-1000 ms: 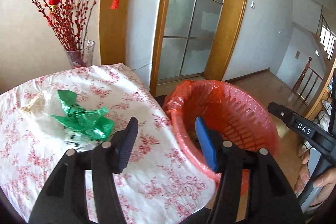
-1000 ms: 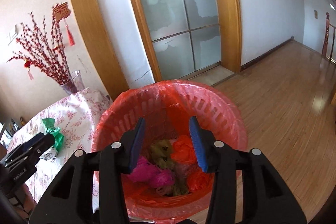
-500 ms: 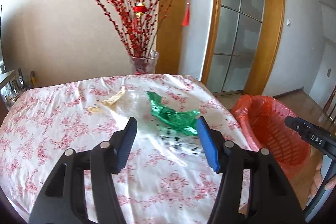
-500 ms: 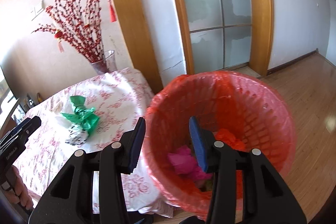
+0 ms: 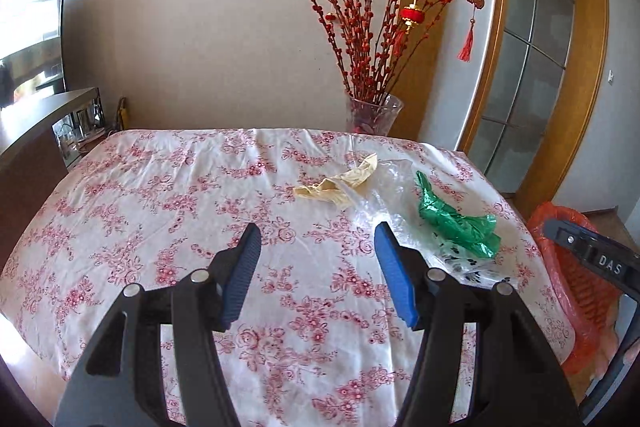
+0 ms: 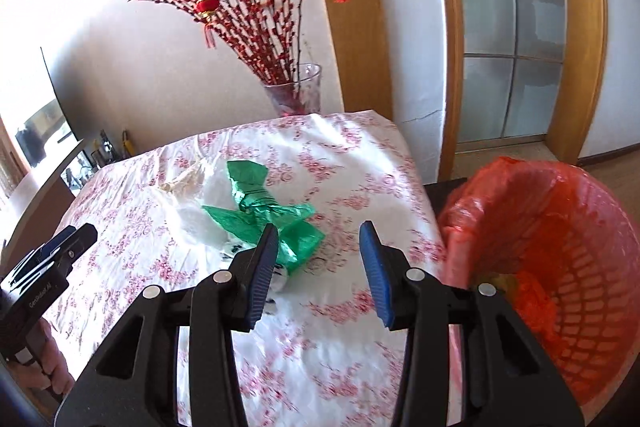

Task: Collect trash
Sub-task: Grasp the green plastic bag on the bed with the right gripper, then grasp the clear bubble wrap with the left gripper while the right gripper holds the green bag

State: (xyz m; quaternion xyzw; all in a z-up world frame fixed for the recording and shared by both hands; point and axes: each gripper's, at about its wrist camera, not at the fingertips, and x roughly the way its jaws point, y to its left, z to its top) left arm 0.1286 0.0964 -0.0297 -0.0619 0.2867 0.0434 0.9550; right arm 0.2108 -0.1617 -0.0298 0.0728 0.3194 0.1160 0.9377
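Trash lying in a small cluster on the right half of a table (image 5: 120,227) covered with a white cloth printed in red flowers. Lying farthest left in that cluster, a crumpled cream-yellow wrapper (image 5: 340,183), with a clear plastic sheet (image 5: 384,195) touching its right end. Lying to the right of these, a twisted green plastic bag (image 5: 456,223), partly covering a white scrap with black markings (image 5: 460,263) at its near edge.

Hovering above the near middle of the table, the left gripper (image 5: 318,267), blue-padded jaws spread wide and holding nothing, with the trash sitting just beyond and to the right of its right finger. Appearing at the far left edge of the right wrist view, the same left gripper (image 6: 48,267) held in a hand.

Standing at the far edge of the table against the wall, a glass vase (image 5: 374,115) holding red berry branches (image 5: 372,19) with a small red lantern ornament hanging among them.

Hovering over the right near part of the table, the right gripper (image 6: 320,267), jaws spread wide and holding nothing, with the green plastic bag (image 6: 260,215) just beyond its left finger.

Sitting just beside the table's right edge, a red basket (image 6: 580,267) lined with a red bag, with orange and yellowish scraps lying inside.
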